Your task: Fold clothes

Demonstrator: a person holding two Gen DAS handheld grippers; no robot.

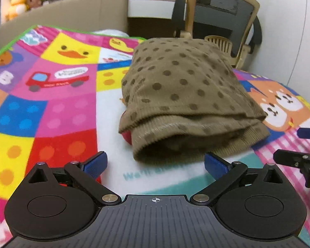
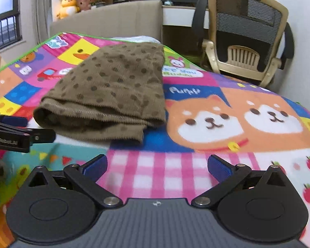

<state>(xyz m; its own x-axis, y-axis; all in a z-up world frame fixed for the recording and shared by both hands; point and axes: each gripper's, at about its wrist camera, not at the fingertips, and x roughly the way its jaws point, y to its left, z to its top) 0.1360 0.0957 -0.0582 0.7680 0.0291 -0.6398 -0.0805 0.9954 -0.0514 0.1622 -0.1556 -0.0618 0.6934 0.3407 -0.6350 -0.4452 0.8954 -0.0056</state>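
Left gripper [image 1: 156,164] fingers spread, empty, facing folded brown garment [image 1: 181,95], right gripper [image 2: 157,165] likewise

The left wrist view looked low and forward along its spread fingers, close to the open end of the folded brown dotted garment [image 1: 186,95] on the patterned mat [image 1: 51,107]. The right wrist view sat further right and further back, facing the same way. Both shared the garment, mat and office chair [image 2: 248,33].

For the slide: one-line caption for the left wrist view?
Open left tongs face a folded brown polka-dot garment on a cartoon play mat.
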